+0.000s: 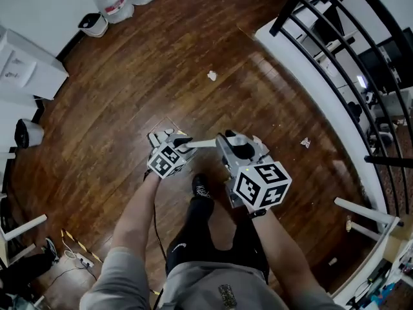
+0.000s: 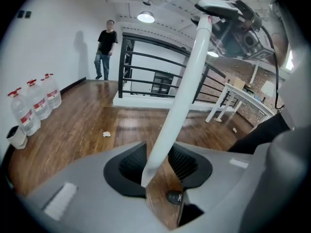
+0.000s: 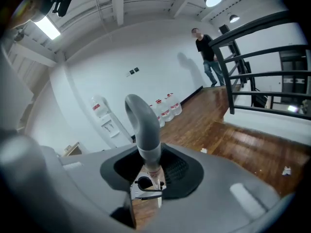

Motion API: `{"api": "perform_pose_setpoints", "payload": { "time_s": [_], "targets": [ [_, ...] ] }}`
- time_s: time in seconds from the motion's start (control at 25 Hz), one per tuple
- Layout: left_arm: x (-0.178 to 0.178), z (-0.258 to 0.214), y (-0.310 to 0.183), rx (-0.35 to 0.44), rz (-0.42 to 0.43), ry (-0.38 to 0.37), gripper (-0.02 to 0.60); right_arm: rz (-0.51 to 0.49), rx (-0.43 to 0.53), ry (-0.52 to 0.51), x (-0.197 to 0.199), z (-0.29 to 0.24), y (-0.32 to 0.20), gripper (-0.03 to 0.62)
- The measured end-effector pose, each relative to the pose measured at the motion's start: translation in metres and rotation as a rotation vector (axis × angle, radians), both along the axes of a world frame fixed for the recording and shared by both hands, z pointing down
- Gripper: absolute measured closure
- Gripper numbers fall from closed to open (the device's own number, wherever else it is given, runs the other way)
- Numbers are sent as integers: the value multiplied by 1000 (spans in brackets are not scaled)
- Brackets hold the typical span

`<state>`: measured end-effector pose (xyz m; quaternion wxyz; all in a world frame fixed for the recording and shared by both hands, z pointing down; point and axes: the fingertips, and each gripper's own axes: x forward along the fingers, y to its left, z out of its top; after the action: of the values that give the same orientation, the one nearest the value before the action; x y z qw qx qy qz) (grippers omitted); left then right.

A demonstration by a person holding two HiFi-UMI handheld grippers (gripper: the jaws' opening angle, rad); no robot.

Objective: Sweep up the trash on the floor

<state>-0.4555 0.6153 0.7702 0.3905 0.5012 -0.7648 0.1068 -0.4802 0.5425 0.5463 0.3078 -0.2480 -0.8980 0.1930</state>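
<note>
We hold one long-handled sweeping tool with both grippers. The left gripper [image 2: 158,168] is closed on the white shaft [image 2: 181,103], with its pads against both sides. The right gripper [image 3: 148,173] is clamped on the same tool higher up, just below the curved gray grip [image 3: 142,123]. In the head view the shaft spans the short gap between the two grippers, directly above our feet. No view shows the sweeping end, so we cannot tell whether it touches the floor [image 1: 122,108]. The trash lies loose and scattered. One paper scrap [image 1: 211,75] lies out in the open floor ahead, and a second scrap [image 1: 305,143] lies near the white base of the railing [image 1: 335,50]. Smaller bits appear farther right along that base. We see no gathered pile and no dustpan. We judge the task to be at its start: the tool is in hand, and every visible scrap has yet to be swept together and collected.
</note>
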Motion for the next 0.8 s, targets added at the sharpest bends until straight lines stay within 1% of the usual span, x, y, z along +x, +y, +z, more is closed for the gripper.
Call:
{"api": "perform_pose_setpoints", "payload": {
  "time_s": [0.16,0.28,0.4,0.56,0.8],
  "targets": [
    [-4,-3,-57,34,149,33,443,150,44,36,-1,-2,-58,496],
    [-11,-9,-111,71,206,39,437,230,71,31,2,-10,-108,496],
    [-11,-13,-175,86,286,32,436,311,92,34,12,-15,-167,496],
    [4,-18,-261,98,410,23,436,424,118,31,37,-23,-246,496],
    [40,-27,-382,116,559,20,436,574,144,29,81,-34,-356,496]
  ]
}}
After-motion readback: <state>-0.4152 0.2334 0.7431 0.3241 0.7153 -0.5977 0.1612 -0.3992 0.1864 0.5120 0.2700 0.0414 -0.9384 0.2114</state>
